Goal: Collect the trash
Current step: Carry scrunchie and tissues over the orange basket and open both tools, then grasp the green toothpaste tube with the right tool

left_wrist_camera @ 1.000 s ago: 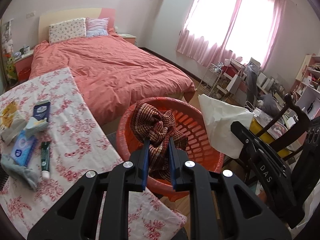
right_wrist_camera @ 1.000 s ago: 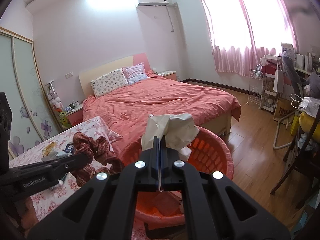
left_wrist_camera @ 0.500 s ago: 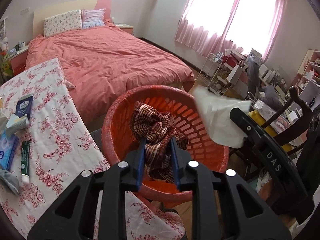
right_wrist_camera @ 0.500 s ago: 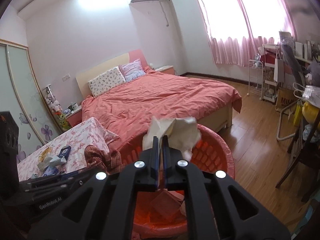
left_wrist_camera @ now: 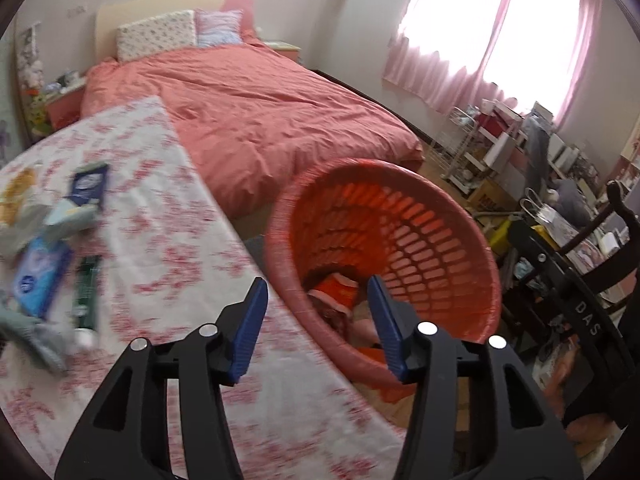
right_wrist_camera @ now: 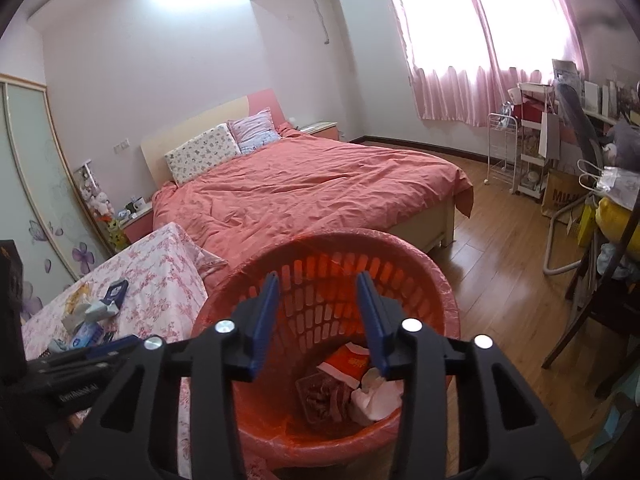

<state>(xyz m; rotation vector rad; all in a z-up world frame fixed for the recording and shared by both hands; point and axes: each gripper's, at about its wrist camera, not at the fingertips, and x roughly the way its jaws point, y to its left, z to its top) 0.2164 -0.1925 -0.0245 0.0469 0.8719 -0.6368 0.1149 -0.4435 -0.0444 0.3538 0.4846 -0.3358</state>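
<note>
Left wrist view: nearest the lens, the left gripper (left_wrist_camera: 316,320) is seen with its jaws opening and nothing between them; the brown cloth that was pinched there a second ago is gone from the pads. It now lies at the bottom of the basket (left_wrist_camera: 472,236), which sits at two o'clock from the fingers, and can be made out in the right wrist view as the cloth (right_wrist_camera: 320,396). In that view the right gripper (right_wrist_camera: 318,320) is likewise opening, empty, directly over the basket; the tissue (right_wrist_camera: 376,396) it held has dropped and rests at five o'clock from the cloth, beside an orange packet (right_wrist_camera: 346,362). Both releases are judged complete, so two pieces of trash are counted as collected. Further out, at nine o'clock, the table (left_wrist_camera: 160,240) is shown with a blue pack (left_wrist_camera: 38,276), a green tube (left_wrist_camera: 86,292) and a dark packet (left_wrist_camera: 90,188) lying on it; these are probably next. Beyond, at twelve o'clock, the bed (left_wrist_camera: 260,120) is seen.
</note>
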